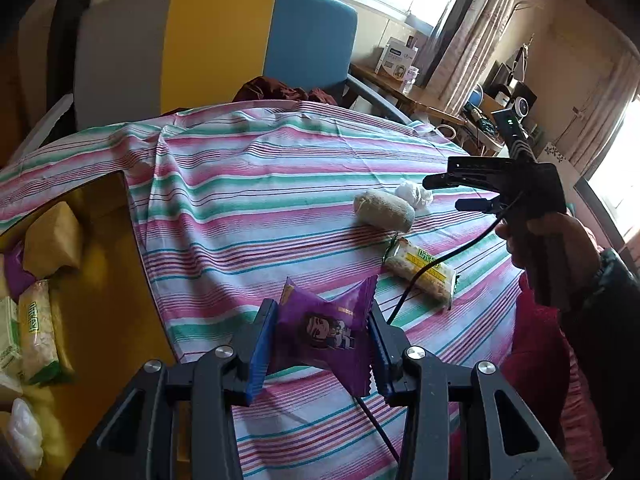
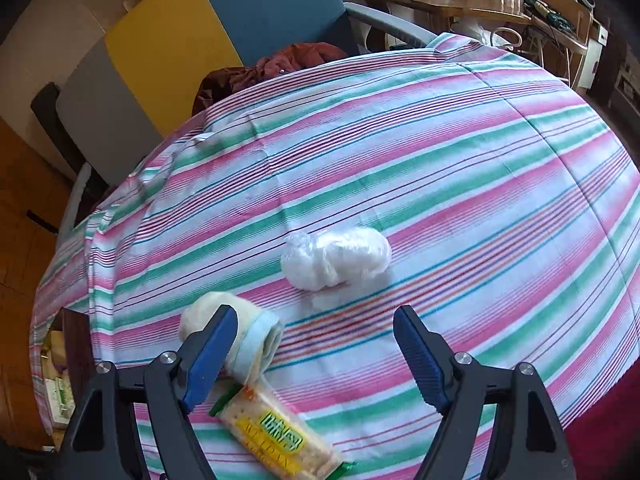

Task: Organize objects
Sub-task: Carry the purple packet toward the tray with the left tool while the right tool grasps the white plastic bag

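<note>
My left gripper (image 1: 322,332) is shut on a purple snack packet (image 1: 326,330) and holds it above the striped tablecloth (image 1: 248,200). My right gripper (image 2: 316,346) is open and empty, hovering over the cloth; it also shows in the left wrist view (image 1: 442,192). A cracker packet (image 2: 280,436) lies below its left finger, also visible in the left wrist view (image 1: 420,272). A rolled beige cloth (image 2: 236,340) lies partly behind the left finger, and shows in the left wrist view (image 1: 384,208). A crumpled white plastic bag (image 2: 336,258) lies beyond the right gripper, seen too in the left wrist view (image 1: 414,194).
A yellow bin (image 1: 100,280) at the table's left edge holds several snack packets and a brown parcel. A grey, yellow and blue chair (image 1: 216,48) with dark red clothing (image 2: 280,68) stands behind the table. A cluttered wooden desk (image 1: 404,84) stands at the back right.
</note>
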Demonstrator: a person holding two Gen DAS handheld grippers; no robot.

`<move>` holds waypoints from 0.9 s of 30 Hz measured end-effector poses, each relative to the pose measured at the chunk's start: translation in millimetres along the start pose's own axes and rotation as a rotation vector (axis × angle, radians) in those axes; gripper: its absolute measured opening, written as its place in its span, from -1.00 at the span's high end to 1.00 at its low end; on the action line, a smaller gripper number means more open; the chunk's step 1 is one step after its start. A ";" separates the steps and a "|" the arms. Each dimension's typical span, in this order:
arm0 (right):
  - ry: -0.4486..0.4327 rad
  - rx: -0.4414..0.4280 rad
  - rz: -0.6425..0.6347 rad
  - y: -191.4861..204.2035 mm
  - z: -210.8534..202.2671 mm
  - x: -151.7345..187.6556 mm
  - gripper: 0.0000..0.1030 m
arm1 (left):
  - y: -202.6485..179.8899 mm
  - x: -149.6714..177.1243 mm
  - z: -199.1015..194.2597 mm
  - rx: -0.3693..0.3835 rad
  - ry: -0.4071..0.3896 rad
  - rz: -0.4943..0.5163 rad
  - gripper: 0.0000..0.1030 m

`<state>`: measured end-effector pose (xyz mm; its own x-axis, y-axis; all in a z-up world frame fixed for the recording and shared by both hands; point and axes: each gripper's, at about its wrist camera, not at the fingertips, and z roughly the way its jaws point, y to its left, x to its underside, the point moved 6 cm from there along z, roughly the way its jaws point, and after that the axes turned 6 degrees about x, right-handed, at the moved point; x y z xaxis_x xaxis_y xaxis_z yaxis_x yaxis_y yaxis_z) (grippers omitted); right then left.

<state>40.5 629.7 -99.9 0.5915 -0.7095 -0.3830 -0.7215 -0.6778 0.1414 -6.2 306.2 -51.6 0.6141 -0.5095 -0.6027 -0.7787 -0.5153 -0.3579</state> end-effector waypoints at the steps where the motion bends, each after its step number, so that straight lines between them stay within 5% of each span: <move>1: 0.008 0.026 -0.012 0.2 7.1 -5.0 -0.60 | 2.0 0.4 -1.2 -0.002 -0.001 -0.006 0.16; 9: 0.056 0.124 -0.076 1.1 43.2 -21.1 -0.53 | 18.8 3.3 -12.6 -0.021 -0.012 -0.045 0.15; 11: 0.080 0.104 -0.081 1.0 52.3 -18.8 -0.21 | 20.6 4.7 -13.7 -0.025 -0.013 -0.051 0.15; 13: 0.062 0.102 -0.085 0.8 53.4 -18.0 0.50 | 22.4 6.6 -15.7 -0.025 -0.017 -0.056 0.16; 14: 0.056 0.107 -0.079 -1.7 53.2 -16.7 0.59 | 23.6 7.6 -16.6 -0.027 -0.018 -0.060 0.16; 19: 0.053 0.046 -0.069 -4.9 45.1 -8.4 0.56 | 33.6 12.5 -24.5 -0.035 -0.026 -0.088 0.16; 25: 0.015 0.065 -0.067 -9.9 33.8 -15.2 0.05 | 45.1 16.6 -37.9 -0.048 -0.048 -0.120 0.15; 27: -0.003 0.071 -0.048 -12.7 31.4 -23.9 -0.54 | 47.8 17.9 -41.5 -0.050 -0.052 -0.130 0.15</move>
<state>24.2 661.3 -121.3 0.6250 -0.6756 -0.3910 -0.7159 -0.6958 0.0579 -27.1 243.9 -49.9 0.7006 -0.4009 -0.5903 -0.6852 -0.6086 -0.4000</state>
